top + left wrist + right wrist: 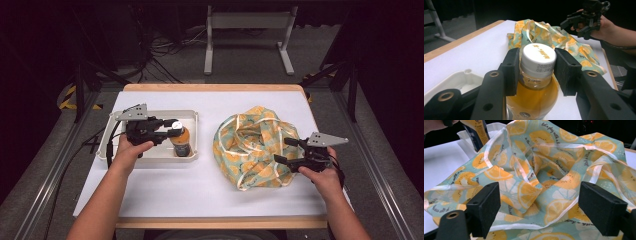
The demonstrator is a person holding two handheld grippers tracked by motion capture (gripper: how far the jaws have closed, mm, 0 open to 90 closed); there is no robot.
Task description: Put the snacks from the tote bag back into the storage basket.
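From up high, the left gripper (167, 131) is at the cap of a bottle (181, 142) standing in the white tray (150, 156) on the desk (165, 195). In the left gripper view its jaws sit either side of the cap, slightly apart from it, not clamped. In the right gripper view the right gripper (539, 206) has jaws wide apart over the fruit-print bag (554, 170).

My bottle (537, 82) has a white cap and orange-yellow drink inside. The tray (112, 131) around it is white. At three o'clock my bag (252, 147) is light green with orange and yellow fruit slices. My tabletop (200, 190) is white.
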